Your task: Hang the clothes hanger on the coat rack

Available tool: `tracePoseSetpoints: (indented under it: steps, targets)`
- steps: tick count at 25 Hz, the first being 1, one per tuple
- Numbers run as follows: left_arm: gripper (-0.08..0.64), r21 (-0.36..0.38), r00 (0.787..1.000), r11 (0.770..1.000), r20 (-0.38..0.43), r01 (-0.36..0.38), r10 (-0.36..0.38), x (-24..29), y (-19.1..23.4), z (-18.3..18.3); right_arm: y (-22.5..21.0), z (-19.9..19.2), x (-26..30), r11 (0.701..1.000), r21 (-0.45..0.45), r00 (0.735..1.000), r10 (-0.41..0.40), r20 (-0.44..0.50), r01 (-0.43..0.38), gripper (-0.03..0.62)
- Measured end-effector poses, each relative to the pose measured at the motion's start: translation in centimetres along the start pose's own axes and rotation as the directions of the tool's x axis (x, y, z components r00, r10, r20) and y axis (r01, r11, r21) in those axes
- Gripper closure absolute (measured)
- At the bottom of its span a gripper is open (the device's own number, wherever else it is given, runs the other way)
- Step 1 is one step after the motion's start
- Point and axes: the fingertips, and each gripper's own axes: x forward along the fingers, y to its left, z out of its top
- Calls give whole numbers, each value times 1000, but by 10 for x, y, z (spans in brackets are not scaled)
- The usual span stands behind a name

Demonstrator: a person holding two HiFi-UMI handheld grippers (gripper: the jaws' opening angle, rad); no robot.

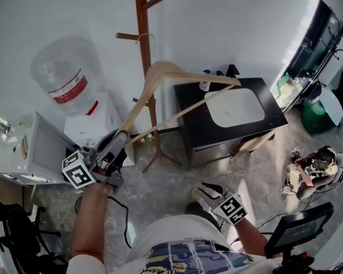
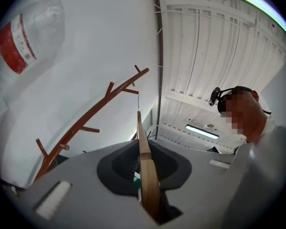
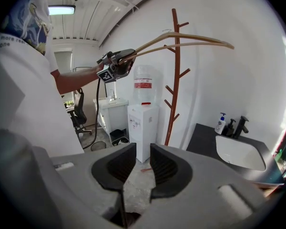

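Coat rack (image 1: 142,50) pole sits close to the wall, squeezed between water dispenser (image 1: 94,116) on its left and dark bench (image 1: 271,110) on its right. Pegs stick out both sides near the top, and the air in front of them is open. The hanger (image 1: 160,76), clamped in the left gripper (image 1: 123,136), crosses in front of the pole. Its far arm reaches over the bench and sink (image 1: 235,107). Soap bottle (image 1: 204,84) and tap (image 1: 231,71) crowd the bench's back edge. Floor before the rack base is bare. The right gripper (image 1: 208,192) is low and well clear, fingers slightly apart, nothing between.
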Motion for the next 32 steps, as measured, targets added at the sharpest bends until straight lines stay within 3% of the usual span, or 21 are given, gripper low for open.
tracePoseSetpoints:
  steps: [6,12,21,32]
  targets:
    - [508,73,998,996,-25,58,-56,36,-13,45,-6,5,-2,999,33,1000,-5,-2,5,499]
    - [508,90,996,992,-18,85,-84,65,-7,71,-11,-5,-3,998,51,999,-33,16,33,499]
    - [508,98,999,995,-8,35,-34,65,26,88,-16,-2,-7,996,77,998,-42,38,39,499]
    - [508,193,995,977,-2,-95,98,46,61,83,-15,-2,-8,990,141,998,-27,56,19,500]
